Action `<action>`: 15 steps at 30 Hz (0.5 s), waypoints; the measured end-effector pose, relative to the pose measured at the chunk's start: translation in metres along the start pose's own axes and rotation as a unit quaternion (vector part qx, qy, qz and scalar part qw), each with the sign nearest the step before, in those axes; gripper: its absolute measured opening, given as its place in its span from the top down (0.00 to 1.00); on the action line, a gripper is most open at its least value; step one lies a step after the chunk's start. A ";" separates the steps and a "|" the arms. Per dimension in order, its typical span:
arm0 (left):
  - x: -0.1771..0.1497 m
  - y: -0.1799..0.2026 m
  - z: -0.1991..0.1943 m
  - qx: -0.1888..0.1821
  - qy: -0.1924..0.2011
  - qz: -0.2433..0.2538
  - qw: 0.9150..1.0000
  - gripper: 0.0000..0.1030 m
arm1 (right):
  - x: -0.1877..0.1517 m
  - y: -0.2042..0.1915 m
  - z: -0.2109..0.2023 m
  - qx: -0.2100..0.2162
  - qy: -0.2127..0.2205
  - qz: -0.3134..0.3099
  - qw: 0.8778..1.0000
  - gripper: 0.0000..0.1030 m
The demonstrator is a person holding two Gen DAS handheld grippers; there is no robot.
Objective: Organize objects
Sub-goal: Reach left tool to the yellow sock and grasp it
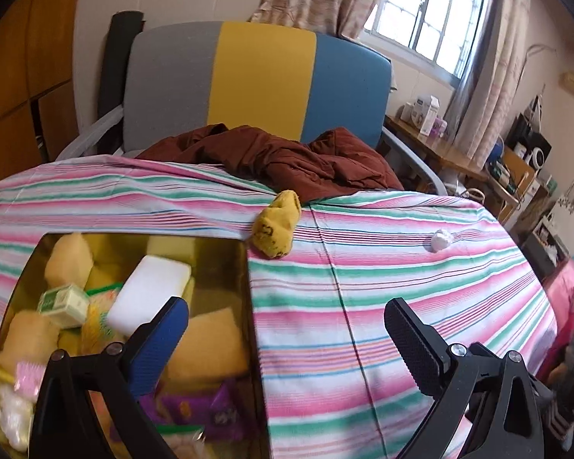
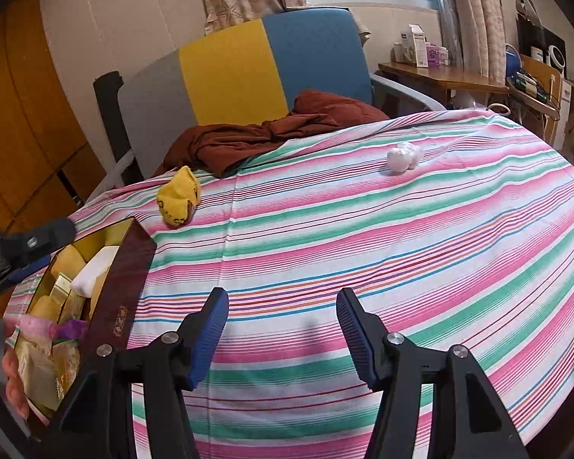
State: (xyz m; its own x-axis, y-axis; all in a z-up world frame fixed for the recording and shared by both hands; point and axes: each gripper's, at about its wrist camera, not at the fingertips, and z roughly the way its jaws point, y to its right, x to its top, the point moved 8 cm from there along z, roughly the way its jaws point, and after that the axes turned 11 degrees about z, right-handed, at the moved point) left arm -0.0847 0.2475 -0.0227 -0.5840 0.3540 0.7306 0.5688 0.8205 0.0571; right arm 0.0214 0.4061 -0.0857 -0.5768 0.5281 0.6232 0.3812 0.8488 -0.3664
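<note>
Hovering empty, jaws apart: left gripper [image 1: 287, 329], right gripper [image 2: 283, 329]. Yellow sock [image 2: 179, 196] lies near tabletop's far edge, beside box [image 2: 128, 267]. Soft, light; pinch its bunched middle.

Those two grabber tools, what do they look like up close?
Both are black plastic tongs with silver rivets at the joints. The right gripper has two ribbed blue pads. The left gripper has one blue pad and one black textured pad.

Left gripper [image 1: 287, 317] and right gripper [image 2: 282, 313], jaws apart, empty
</note>
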 end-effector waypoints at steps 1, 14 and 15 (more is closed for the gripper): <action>0.004 0.001 0.005 0.002 -0.001 0.003 1.000 0.00 | 0.001 0.002 0.000 -0.001 0.001 0.002 1.000 0.42; 0.057 0.009 0.106 0.045 -0.045 0.054 0.997 0.00 | 0.002 0.033 0.016 -0.010 -0.012 0.036 0.999 0.42; 0.060 0.008 0.117 0.057 -0.051 0.058 0.995 0.00 | 0.002 0.035 0.017 -0.011 -0.013 0.039 0.999 0.42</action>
State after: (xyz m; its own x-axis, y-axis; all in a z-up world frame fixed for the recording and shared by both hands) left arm -0.1830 0.3279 -0.0575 -0.5776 0.4876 0.6547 0.5697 0.8152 -0.1045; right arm 0.0213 0.4376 -0.1088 -0.5633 0.5930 0.5754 0.4405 0.8047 -0.3980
